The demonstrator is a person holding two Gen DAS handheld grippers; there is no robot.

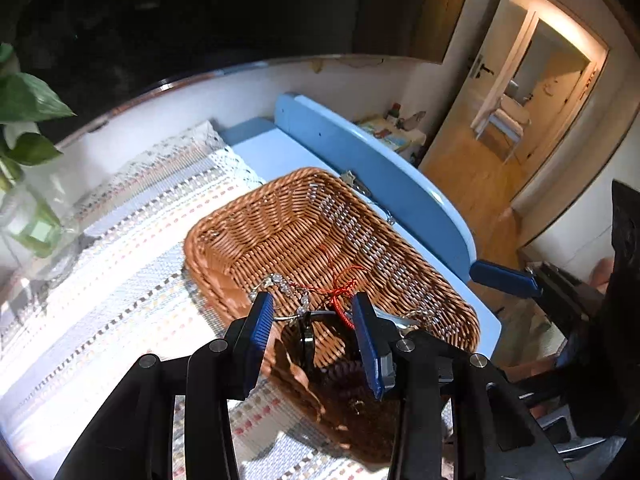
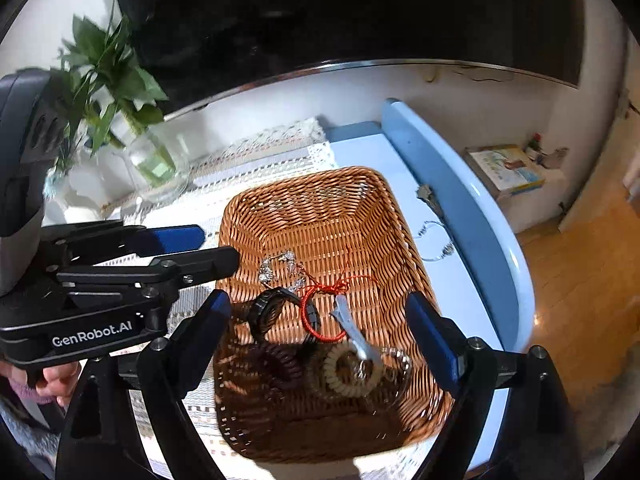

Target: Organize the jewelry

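While both jaws gape empty over the basket point(image 2: 320, 216), only the right view shows coil ties point(image 2: 352, 372)

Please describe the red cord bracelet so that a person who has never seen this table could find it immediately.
Find the brown wicker basket on the pale woven cloth. On its floor lies a cluster of jewelry, and the red cord bracelet is in the middle, between a black watch and a silver hair clip. It is the only bright red piece, a thin loop with a knotted tail.
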